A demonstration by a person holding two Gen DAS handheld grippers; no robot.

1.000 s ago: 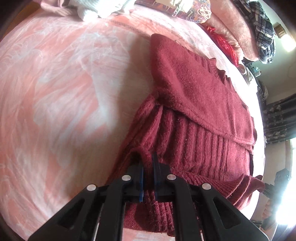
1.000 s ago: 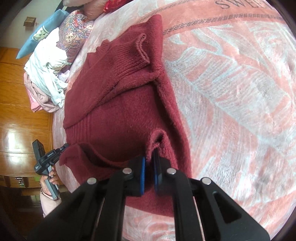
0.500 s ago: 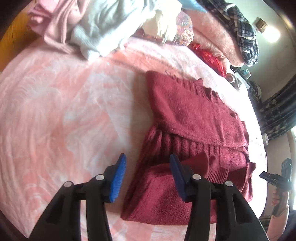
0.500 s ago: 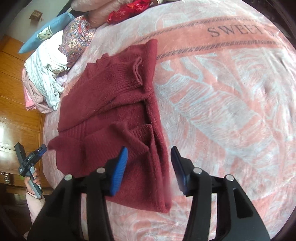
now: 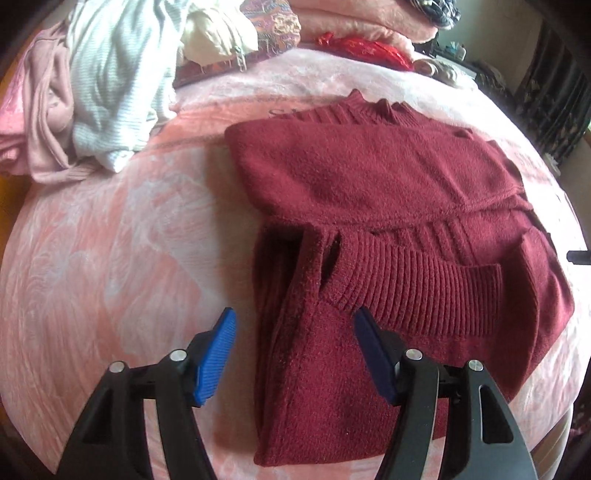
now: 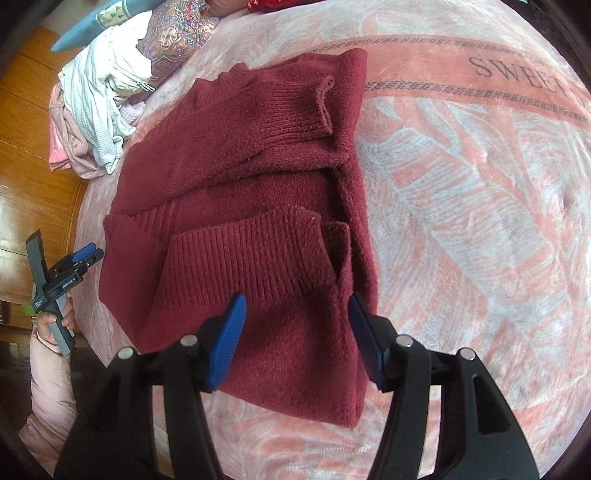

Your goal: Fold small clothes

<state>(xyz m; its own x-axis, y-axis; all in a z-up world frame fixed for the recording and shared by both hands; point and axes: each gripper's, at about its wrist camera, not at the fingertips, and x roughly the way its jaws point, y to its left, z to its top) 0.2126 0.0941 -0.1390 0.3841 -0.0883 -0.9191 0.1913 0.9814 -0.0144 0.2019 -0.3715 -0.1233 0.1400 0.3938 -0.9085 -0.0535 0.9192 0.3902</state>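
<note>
A: Item one, the maroon sweater (image 5: pixel 376 177). Location?

B: It lies flat on the bed's pink patterned blanket (image 5: pixel 110 258), partly folded: a sleeve laid across the chest, the ribbed hem (image 5: pixel 417 284) turned up over the body. In the right wrist view the sweater (image 6: pixel 236 206) has its right edge doubled over, with bare blanket (image 6: pixel 461 221) wide open beyond it.

A: Item two, the hand-held grippers.

B: The left hand-held gripper (image 5: pixel 295 347) hangs above the sweater's near left edge, blue pads spread, nothing pinched between them; its jaws have just been opening. The right hand-held gripper (image 6: pixel 295 328) likewise stands open over the near fold, pads clear of the knit, jaws also just opened.

A: Free room?

B: Open blanket to the left of the sweater in the left view. The far edge is crowded: a heap of pale clothes (image 5: pixel 107 92), a patterned cushion (image 5: pixel 277 22) and a red cloth (image 5: pixel 365 48).

A: Containers?

B: Nothing that holds things can be made out.

A: Differences between views?

B: Only the right view shows the lettering "SWEET" (image 6: pixel 524 77) on the blanket, a wooden cabinet (image 6: pixel 33 129), and the left hand-held gripper (image 6: pixel 86 254) gripped by a hand with a pink sleeve (image 6: pixel 48 398). Only the left view shows dark curtains (image 5: pixel 554 88).
</note>
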